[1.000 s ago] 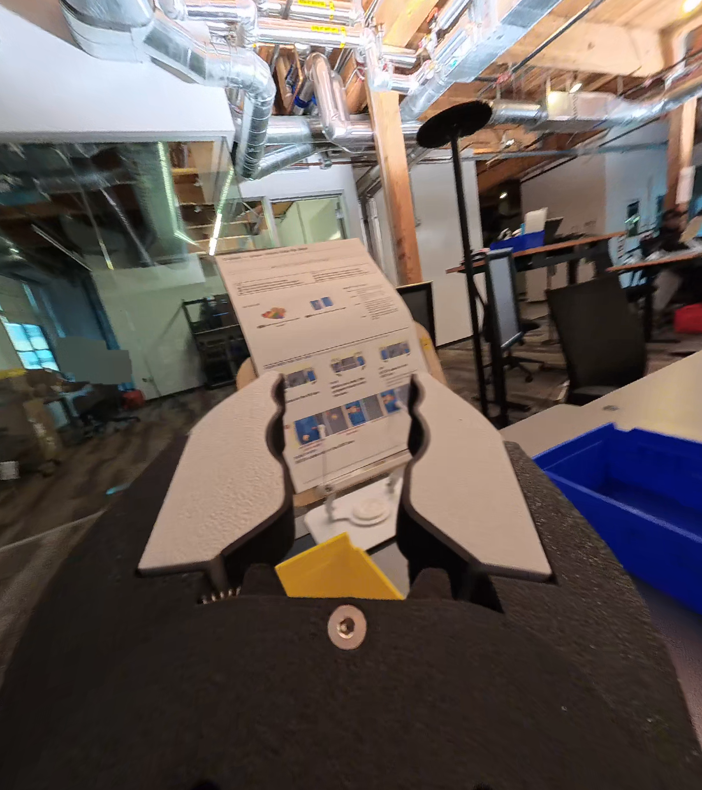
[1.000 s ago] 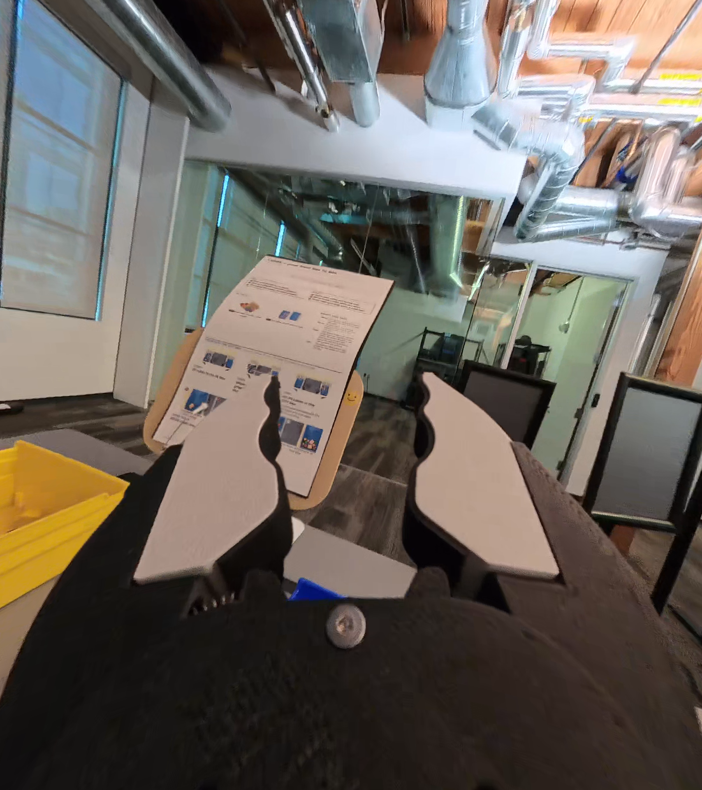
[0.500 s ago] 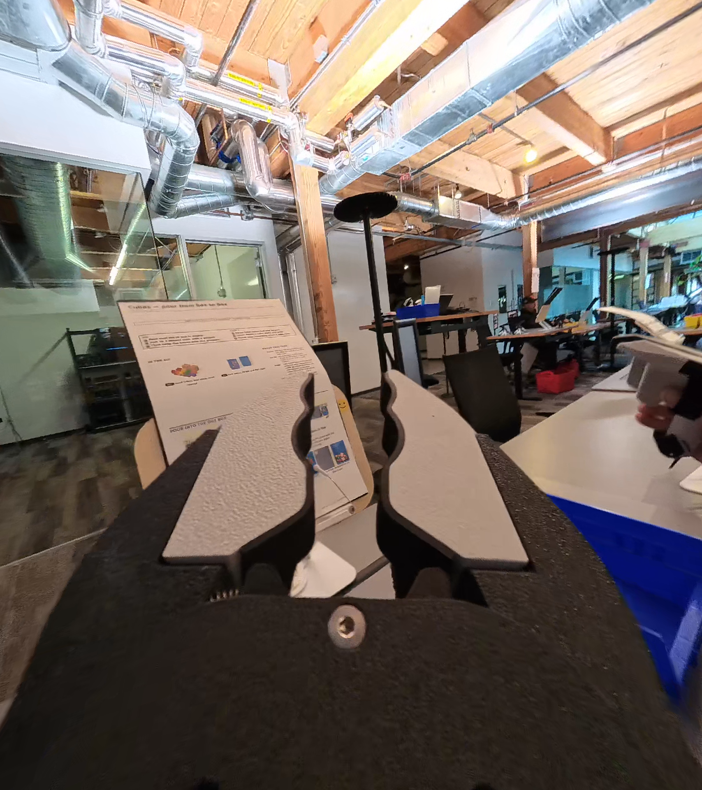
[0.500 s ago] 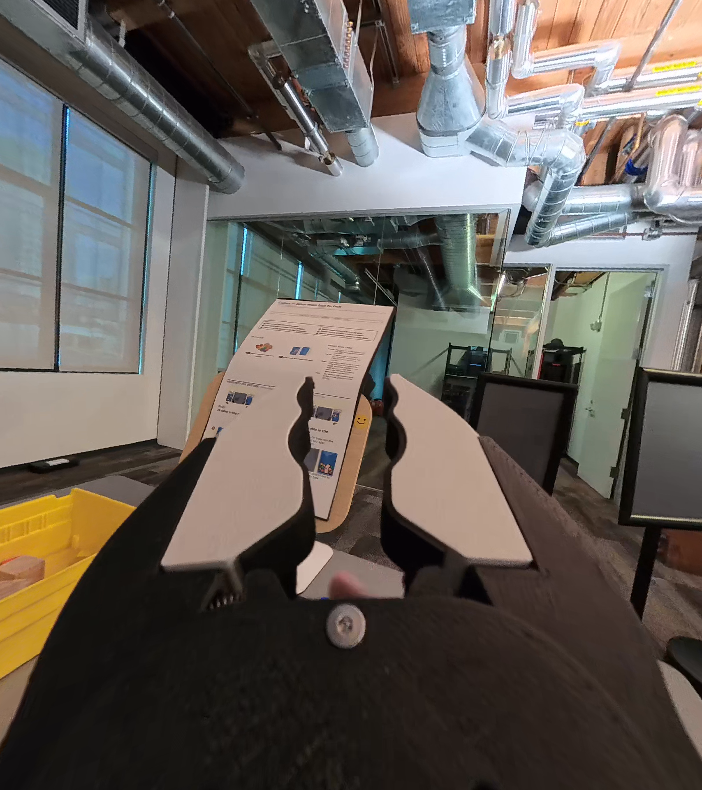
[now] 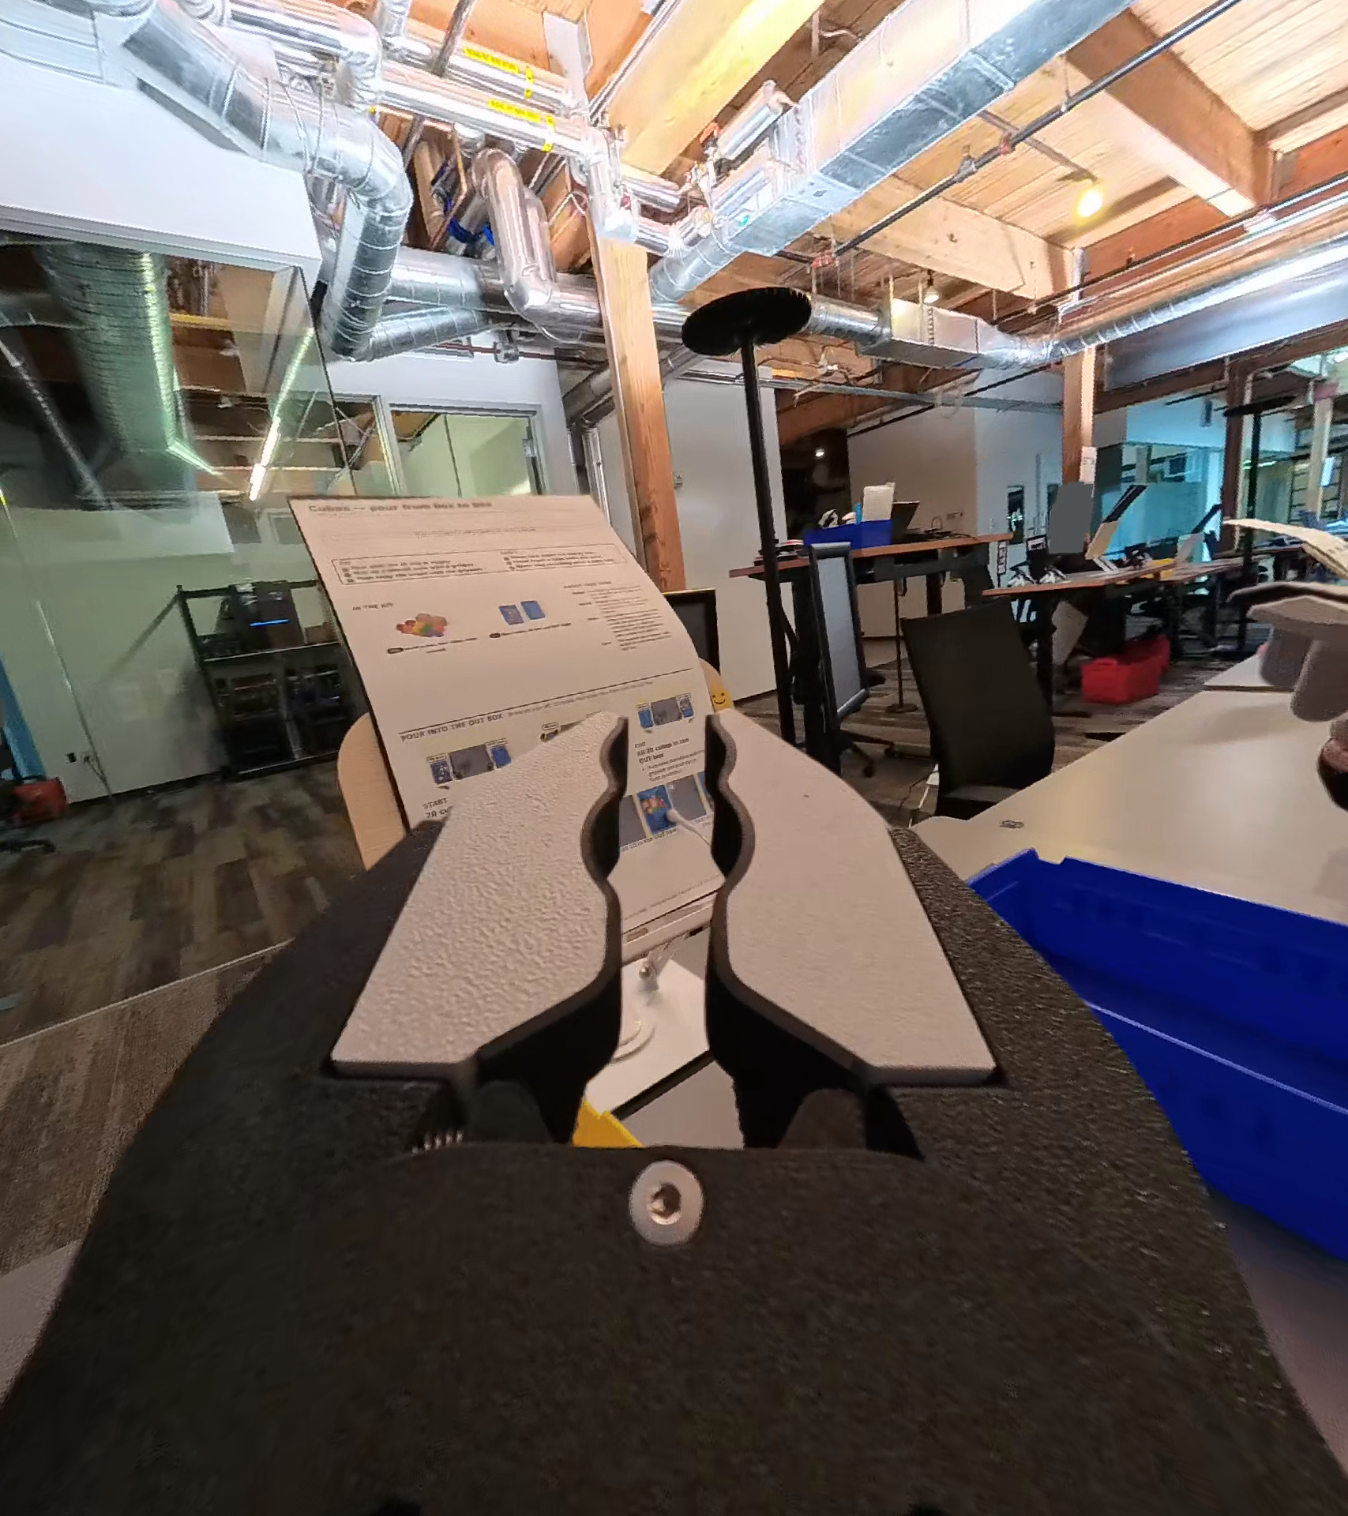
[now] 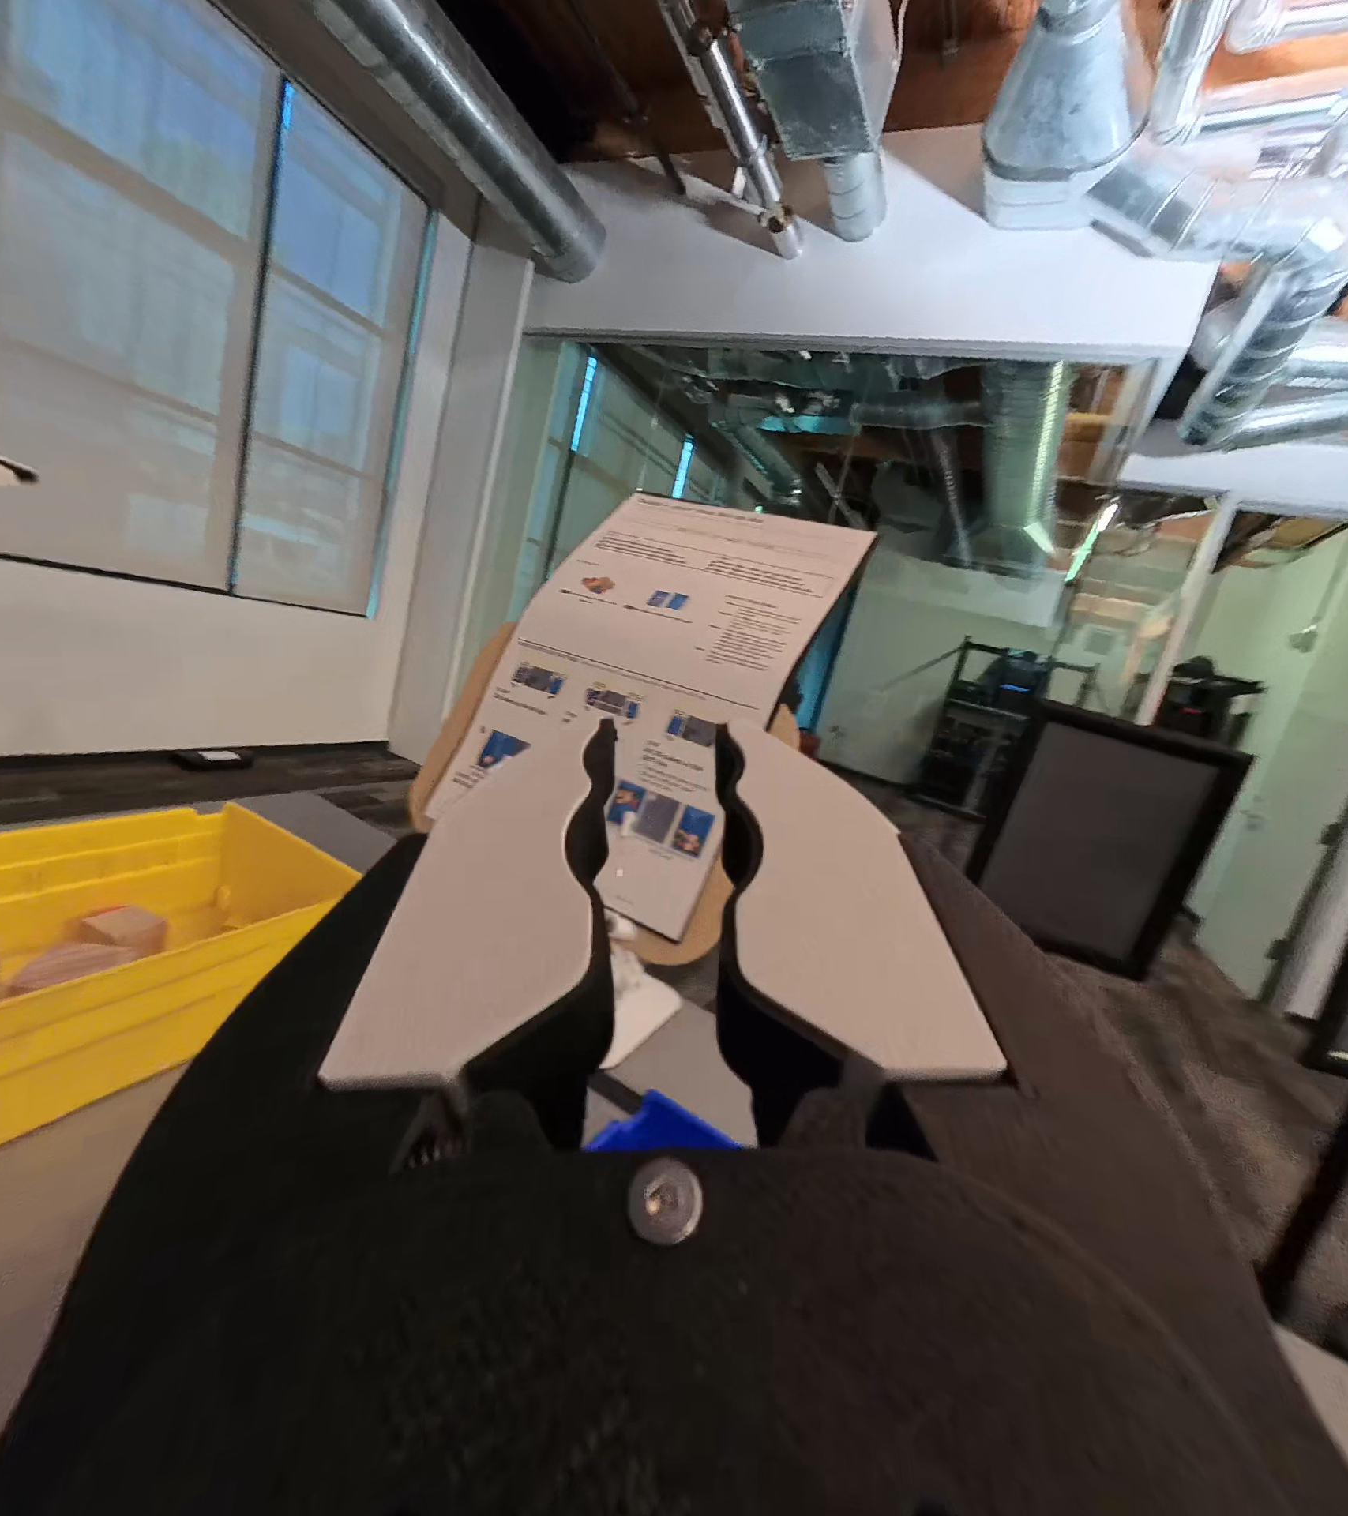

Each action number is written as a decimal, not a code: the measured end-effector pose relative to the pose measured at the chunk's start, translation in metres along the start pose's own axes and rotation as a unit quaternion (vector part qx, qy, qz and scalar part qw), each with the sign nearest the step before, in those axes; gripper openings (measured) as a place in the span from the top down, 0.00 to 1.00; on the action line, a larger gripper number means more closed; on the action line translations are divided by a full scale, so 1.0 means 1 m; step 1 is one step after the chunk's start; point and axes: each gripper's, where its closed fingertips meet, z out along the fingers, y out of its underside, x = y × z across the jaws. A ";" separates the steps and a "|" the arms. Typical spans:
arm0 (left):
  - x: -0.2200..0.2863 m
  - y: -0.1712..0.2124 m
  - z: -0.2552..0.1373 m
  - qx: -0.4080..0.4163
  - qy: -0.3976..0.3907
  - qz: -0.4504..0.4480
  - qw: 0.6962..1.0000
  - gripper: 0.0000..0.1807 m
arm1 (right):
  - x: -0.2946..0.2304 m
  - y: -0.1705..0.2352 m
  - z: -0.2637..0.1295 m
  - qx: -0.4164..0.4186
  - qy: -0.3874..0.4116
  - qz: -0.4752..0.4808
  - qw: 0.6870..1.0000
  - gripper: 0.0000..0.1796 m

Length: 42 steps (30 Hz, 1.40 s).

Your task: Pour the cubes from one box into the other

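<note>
In the left wrist view my left gripper (image 5: pixel 666 726) is held in the air, its jaws a narrow gap apart with nothing between them. The blue box (image 5: pixel 1228 1025) sits on the table to its right, and no cubes show in the part of it I see. A yellow corner (image 5: pixel 600 1128) shows just below the fingers. In the right wrist view my right gripper (image 6: pixel 666 734) is also slightly open and empty. The yellow box (image 6: pixel 80 1025) at the left holds several wooden cubes (image 6: pixel 121 927). A corner of the blue box (image 6: pixel 654 1128) shows under the fingers.
A printed instruction sheet on a stand (image 5: pixel 506 656) stands at the table's far edge ahead of both grippers; it also shows in the right wrist view (image 6: pixel 678 656). The right gripper in a hand (image 5: pixel 1327 648) is at the far right. Office chairs and desks lie beyond.
Both grippers' jaws have narrowed from a wide gap to a small one. Both views tilted up, then came back down a little, so the box corners show again under the fingers.
</note>
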 end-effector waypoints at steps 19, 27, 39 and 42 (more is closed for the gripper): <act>0.030 -0.002 0.006 -0.027 0.017 0.018 0.999 0.91 | 0.001 -0.001 0.001 -0.015 0.033 -0.073 0.997 0.97; 0.037 0.009 0.017 -0.036 0.018 -0.003 0.999 0.92 | 0.017 0.001 -0.001 -0.020 0.081 -0.061 0.995 0.97; 0.028 0.000 0.006 -0.037 -0.002 0.003 0.999 0.92 | 0.027 0.011 0.003 -0.047 0.123 -0.096 0.987 0.86; 0.024 0.000 0.003 -0.042 -0.010 0.004 0.999 0.92 | 0.028 0.014 0.003 -0.054 0.115 -0.085 0.988 0.86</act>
